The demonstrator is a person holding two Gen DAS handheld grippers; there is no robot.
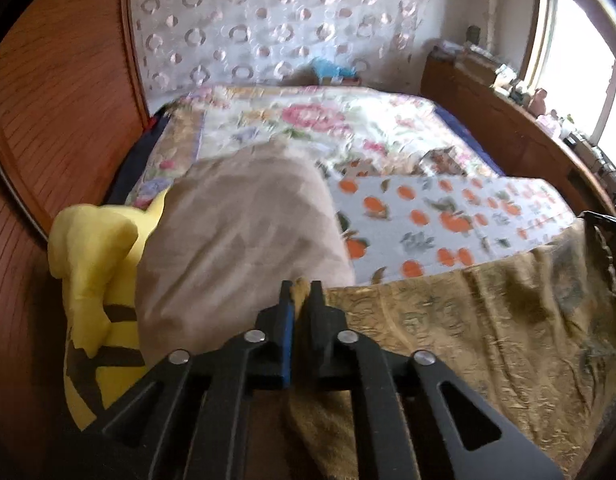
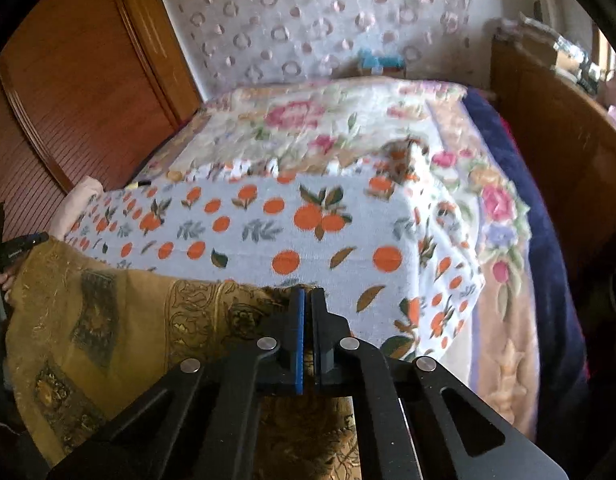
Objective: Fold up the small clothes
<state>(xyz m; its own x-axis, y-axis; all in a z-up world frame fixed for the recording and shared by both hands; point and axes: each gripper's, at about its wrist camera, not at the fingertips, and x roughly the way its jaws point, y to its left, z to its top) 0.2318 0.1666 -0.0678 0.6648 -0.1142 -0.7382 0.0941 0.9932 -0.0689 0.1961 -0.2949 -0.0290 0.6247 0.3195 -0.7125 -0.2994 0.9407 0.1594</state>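
Bedroom, two wrist views. Far L in the left view: a yellow plush toy [image 1: 96,280] w/ dark stripes slumps against the wood wardrobe [image 1: 48,100], touching a beige pillow [image 1: 244,232] just to its R. Centre: left gripper [image 1: 302,288], jaws pinched narrow, a tuft of the mustard-gold patterned cloth [image 1: 468,340] caught between the tips. That cloth, the garment being folded, spreads rightward across the near edge of the bed, overlapping the orange-print sheet [image 1: 448,220]. Behind it lies a floral quilt [image 1: 308,120]; a wooden bed frame [image 1: 508,128] runs along the R side, w/ clutter on its ledge by a bright window [image 1: 588,80].

Right view, L to R: part of the other tool and a bit of a hand show at the far L edge, at the cloth's [image 2: 108,320] far corner. The gold cloth fills the lower L, wrinkled, dark square motifs on it. Centre: right gripper [image 2: 307,294], jaws nearly closed, clamped on the cloth's upper hem where it meets the orange-print sheet [image 2: 308,232]. R of that, the floral quilt [image 2: 496,208] hangs over the bed's side, w/ a dark blue blanket [image 2: 548,240] beyond.
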